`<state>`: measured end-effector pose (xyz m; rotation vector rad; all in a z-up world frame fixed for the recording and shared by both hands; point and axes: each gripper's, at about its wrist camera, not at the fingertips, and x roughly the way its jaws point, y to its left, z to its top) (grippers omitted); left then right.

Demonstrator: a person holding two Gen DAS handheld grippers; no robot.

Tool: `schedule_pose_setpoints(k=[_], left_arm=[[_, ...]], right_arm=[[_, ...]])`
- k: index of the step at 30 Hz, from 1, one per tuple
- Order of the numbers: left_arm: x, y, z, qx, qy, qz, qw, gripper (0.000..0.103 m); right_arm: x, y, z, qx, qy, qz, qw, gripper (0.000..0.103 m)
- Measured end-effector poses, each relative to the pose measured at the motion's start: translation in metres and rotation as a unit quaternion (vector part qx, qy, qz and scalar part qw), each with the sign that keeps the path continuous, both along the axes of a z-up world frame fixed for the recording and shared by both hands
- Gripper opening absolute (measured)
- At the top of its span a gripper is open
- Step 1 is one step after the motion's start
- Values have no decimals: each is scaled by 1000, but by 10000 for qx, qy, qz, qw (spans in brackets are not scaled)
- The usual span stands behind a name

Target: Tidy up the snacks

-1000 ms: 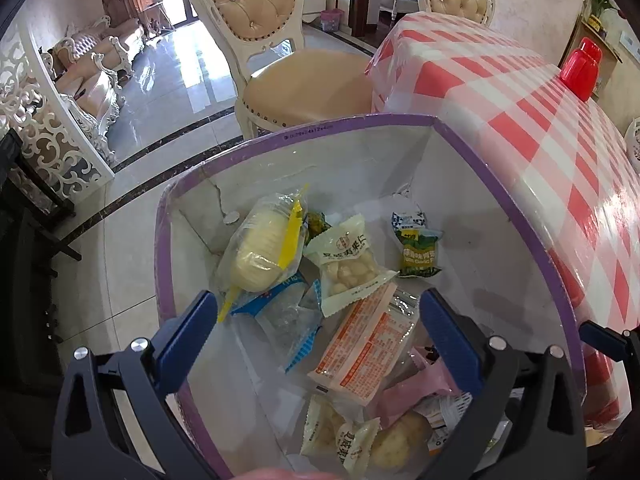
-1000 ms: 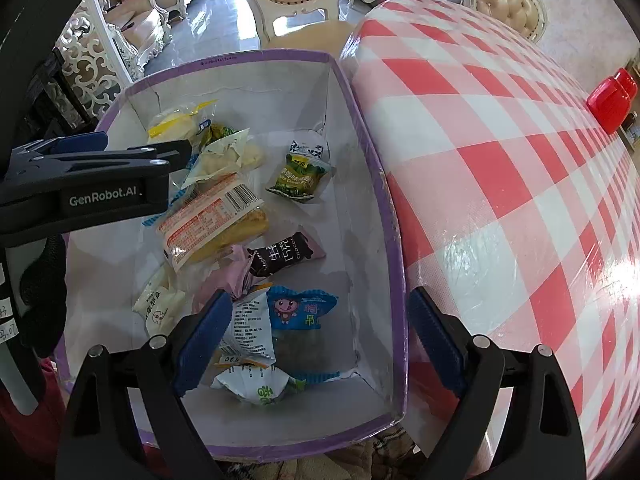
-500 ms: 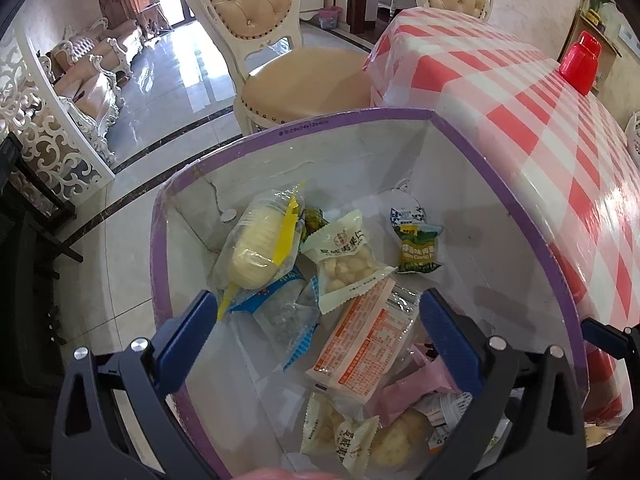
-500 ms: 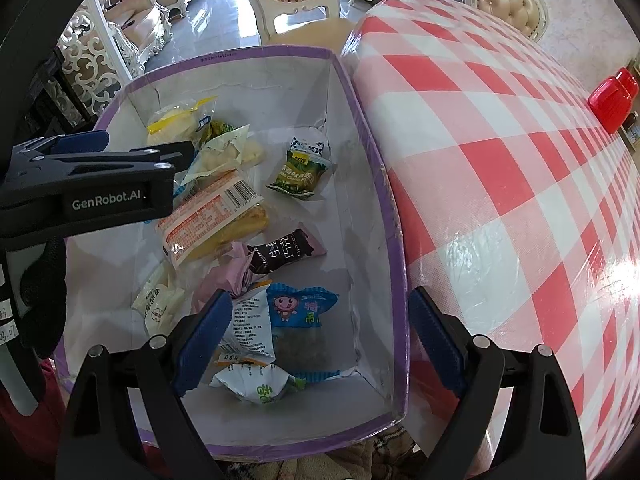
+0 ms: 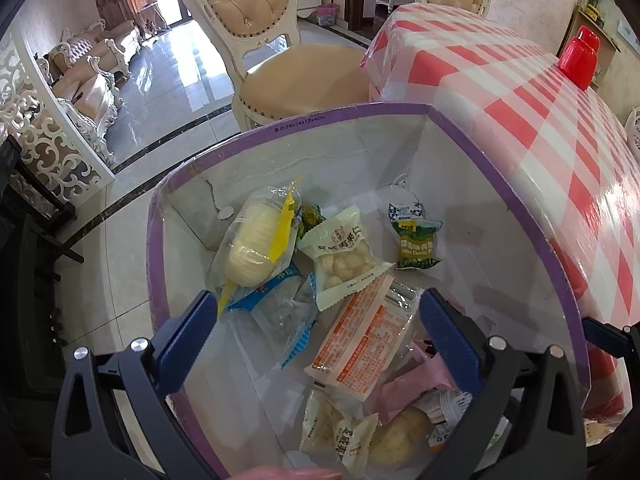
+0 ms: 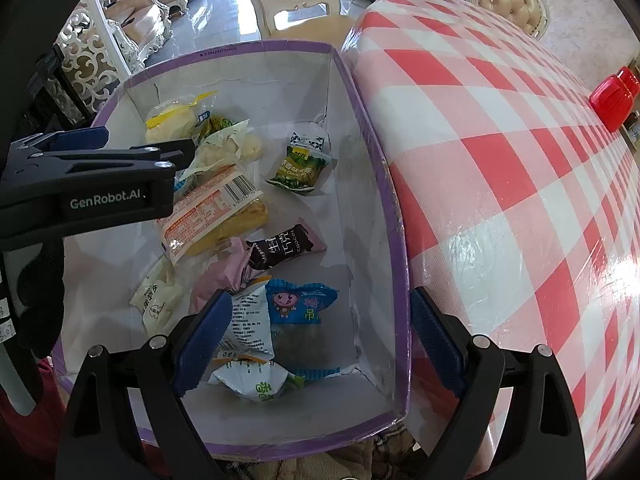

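Left gripper (image 5: 316, 312) hovers over the box (image 5: 360, 112), jaws wide, nothing held. Right gripper (image 6: 320, 340) likewise wide & empty, at the box's near end beside the checkered table (image 6: 500, 160). Snacks all lie loose on the box floor. Orange-label packet (image 5: 366, 344) sits directly below/between the L fingers, long axis running diagonally, near-left to far-right; L is nearer to it. Green packet (image 6: 300, 168) lies farther in, toward the table-side wall. Probably L drops straight down w/ slight wrist turn.

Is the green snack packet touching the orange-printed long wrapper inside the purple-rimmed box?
Apart. The right wrist view shows bare white box floor between the green snack packet and the orange-printed long wrapper.
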<state>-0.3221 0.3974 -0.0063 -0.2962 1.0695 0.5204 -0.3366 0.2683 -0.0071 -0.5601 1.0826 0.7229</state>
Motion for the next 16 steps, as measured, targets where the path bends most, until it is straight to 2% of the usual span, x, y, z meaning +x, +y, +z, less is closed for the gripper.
schedule_pose_setpoints(k=[4,7,10,16], left_arm=[[0,1,-1,-29,28,11,10000,101],[-2,-3,-1,125,32,11,9999,101],[0,-2,-2,-6,43,-23,10000,101],[2,-5,0,8,95,-24,10000,101]], right_arm=[[0,0,0,-11,1,4,10000,87],[0,-1,-1,-18,16,6,10000,87],[0,-3,-2,1,50,4,10000,87],[-2,-9,0,73,72,22,9999,86]])
